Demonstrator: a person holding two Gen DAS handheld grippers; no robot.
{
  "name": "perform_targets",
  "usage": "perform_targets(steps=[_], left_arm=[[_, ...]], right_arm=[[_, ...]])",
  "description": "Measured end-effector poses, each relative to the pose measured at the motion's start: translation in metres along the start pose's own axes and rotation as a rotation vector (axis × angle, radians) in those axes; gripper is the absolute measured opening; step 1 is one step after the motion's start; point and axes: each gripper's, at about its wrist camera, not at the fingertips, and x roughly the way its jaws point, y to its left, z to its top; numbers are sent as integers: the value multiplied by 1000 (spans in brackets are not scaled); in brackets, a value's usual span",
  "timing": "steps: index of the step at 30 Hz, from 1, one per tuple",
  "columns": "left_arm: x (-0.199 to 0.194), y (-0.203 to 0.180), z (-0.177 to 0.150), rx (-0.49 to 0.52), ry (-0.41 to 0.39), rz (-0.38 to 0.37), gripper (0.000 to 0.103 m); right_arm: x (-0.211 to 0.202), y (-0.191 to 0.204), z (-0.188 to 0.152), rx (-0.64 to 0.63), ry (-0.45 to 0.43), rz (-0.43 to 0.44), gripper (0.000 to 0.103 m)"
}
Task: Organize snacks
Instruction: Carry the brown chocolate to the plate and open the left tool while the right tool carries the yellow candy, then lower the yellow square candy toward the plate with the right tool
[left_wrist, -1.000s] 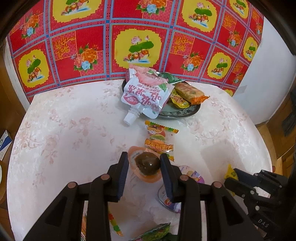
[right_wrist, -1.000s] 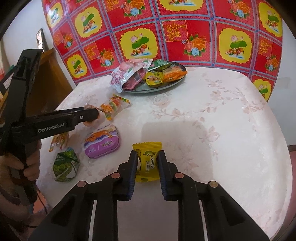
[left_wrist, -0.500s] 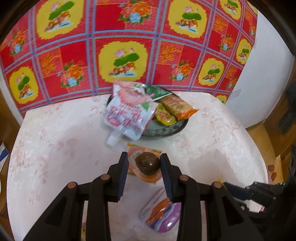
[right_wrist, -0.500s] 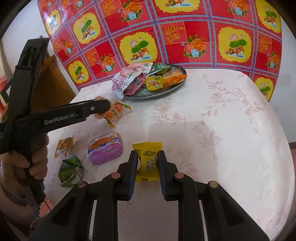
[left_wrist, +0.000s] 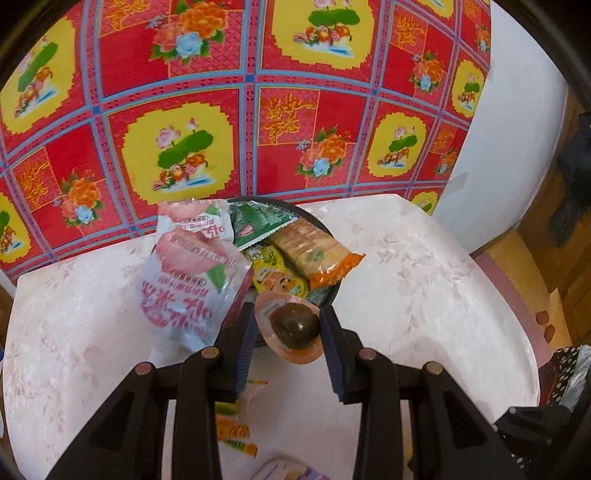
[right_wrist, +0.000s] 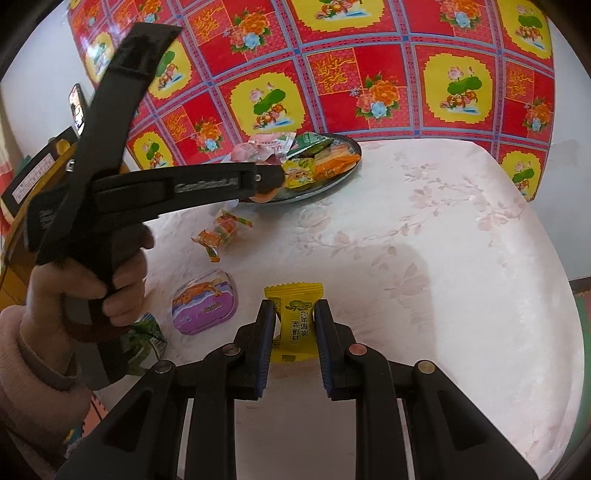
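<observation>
At the near rim of the plate (left_wrist: 334, 291), the left gripper (left_wrist: 286, 332) holds an egg pack (left_wrist: 293, 326): pads clamp both sides of the orange-edged pack with a brown egg inside, jaws only partly apart. The pack hangs over the plate's near edge; contact with the plate is unclear. On the plate: pink pouch (left_wrist: 192, 273), green pack (left_wrist: 258, 221), cracker pack (left_wrist: 314, 253), yellow pack (left_wrist: 277, 277). Right gripper (right_wrist: 293, 326), nearer on the table (right_wrist: 424, 258), is closed on a yellow candy (right_wrist: 295, 325), held upright between the pads. Left of it on the table: purple tin (right_wrist: 203, 306), orange candy bag (right_wrist: 221, 232), green pack by the person's hand (right_wrist: 110, 291).
</observation>
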Motion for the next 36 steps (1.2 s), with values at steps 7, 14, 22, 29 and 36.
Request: perform_targets(steps=[7,14,22,29,36], left_arm=[[19,3,2,-11,40,11,37],[23,4,3,-17,51,14,42],[14,-1,2,-5,50,7,47],[-1,-1,2,-16,42,-1,47],[-17,6,-3,-45,41,10,47]], right_arm=[[0,-4,-1,12,1,6,23],[1,-6,-1,21,5,6,23],[2,-7,1,26,6,13,23],[4,-8,10,8,-3,2,23],[11,-8,30,-11,-21,-2,23]])
